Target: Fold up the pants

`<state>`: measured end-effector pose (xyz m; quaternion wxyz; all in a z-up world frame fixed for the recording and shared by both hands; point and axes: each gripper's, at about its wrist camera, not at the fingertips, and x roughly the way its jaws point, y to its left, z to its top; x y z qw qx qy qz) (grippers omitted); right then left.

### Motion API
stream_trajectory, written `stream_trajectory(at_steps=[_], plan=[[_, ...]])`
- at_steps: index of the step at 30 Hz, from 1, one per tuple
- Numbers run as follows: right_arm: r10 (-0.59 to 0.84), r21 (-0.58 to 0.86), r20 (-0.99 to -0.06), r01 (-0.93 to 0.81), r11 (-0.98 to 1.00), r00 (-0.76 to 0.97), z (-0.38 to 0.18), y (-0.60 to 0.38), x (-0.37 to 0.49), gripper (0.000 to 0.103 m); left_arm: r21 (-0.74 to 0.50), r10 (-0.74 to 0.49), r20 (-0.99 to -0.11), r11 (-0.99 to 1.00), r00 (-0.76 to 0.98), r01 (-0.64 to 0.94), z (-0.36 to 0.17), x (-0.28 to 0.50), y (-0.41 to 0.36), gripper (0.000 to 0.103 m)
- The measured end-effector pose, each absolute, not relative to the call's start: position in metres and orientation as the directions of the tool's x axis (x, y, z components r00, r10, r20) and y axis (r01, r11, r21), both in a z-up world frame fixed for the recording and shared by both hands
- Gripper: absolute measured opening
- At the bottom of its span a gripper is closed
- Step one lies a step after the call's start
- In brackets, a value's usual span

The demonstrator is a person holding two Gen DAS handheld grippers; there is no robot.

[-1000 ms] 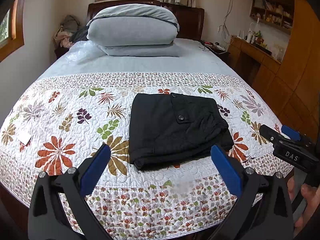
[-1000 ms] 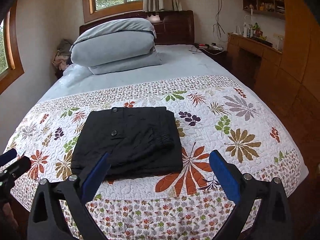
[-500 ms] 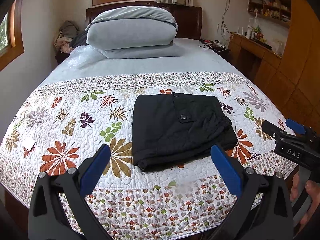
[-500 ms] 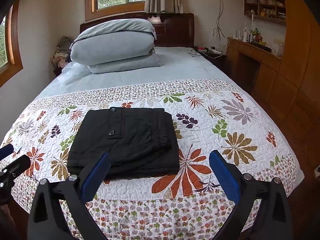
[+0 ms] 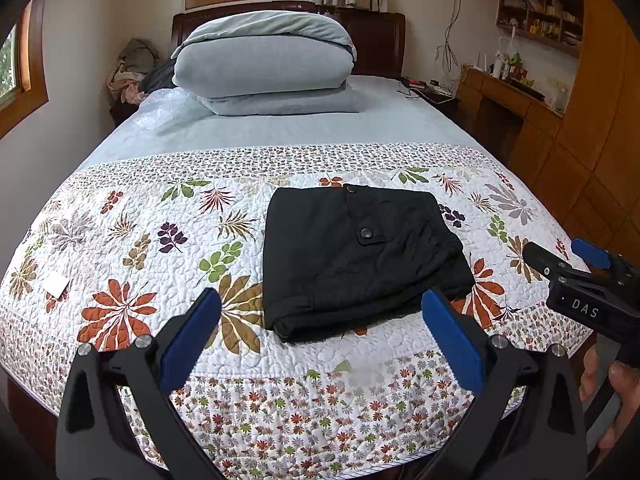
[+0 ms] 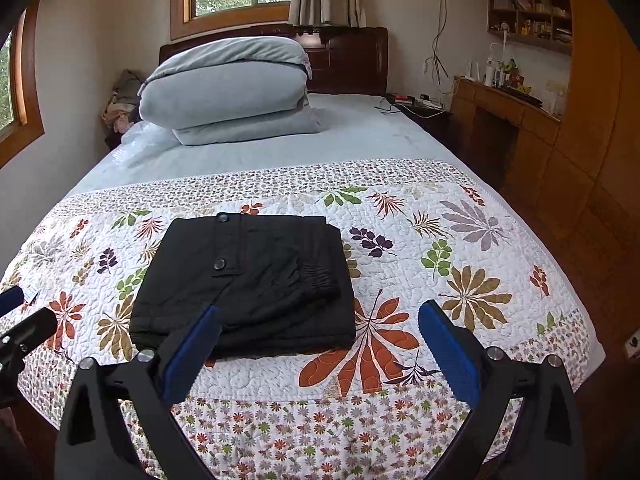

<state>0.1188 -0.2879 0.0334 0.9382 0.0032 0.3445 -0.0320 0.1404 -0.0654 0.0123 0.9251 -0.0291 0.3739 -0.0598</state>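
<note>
Black pants (image 5: 356, 256) lie folded into a compact rectangle on the floral quilt (image 5: 140, 240), with two buttons showing on top. They also show in the right wrist view (image 6: 248, 280). My left gripper (image 5: 320, 336) is open and empty, held back from the pants near the bed's foot edge. My right gripper (image 6: 318, 344) is open and empty, also short of the pants. The right gripper shows at the right edge of the left wrist view (image 5: 580, 276). The left gripper's tips show at the left edge of the right wrist view (image 6: 20, 320).
A stack of folded grey bedding (image 5: 264, 64) sits at the head of the bed by the dark headboard (image 6: 348, 60). Wooden cabinets and a desk (image 5: 520, 96) run along the right wall. A clothes pile (image 5: 132, 72) lies at the far left.
Both grippers have drawn back and risen slightly from the bed, so the pants look a little farther away. The pants have not moved. Both grippers stay open.
</note>
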Motion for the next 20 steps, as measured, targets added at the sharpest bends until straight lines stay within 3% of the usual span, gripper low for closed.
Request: stream_trajectory(at_steps=[20], plan=[[-0.071, -0.039, -0.651, 0.060, 0.997, 0.756, 0.0301, -0.2849, 0.1228, 0.099, -0.121, -0.145, -0.682, 0.989, 0.717, 0.085, 0.0144, 0.1385, -0.0654, 0.100]])
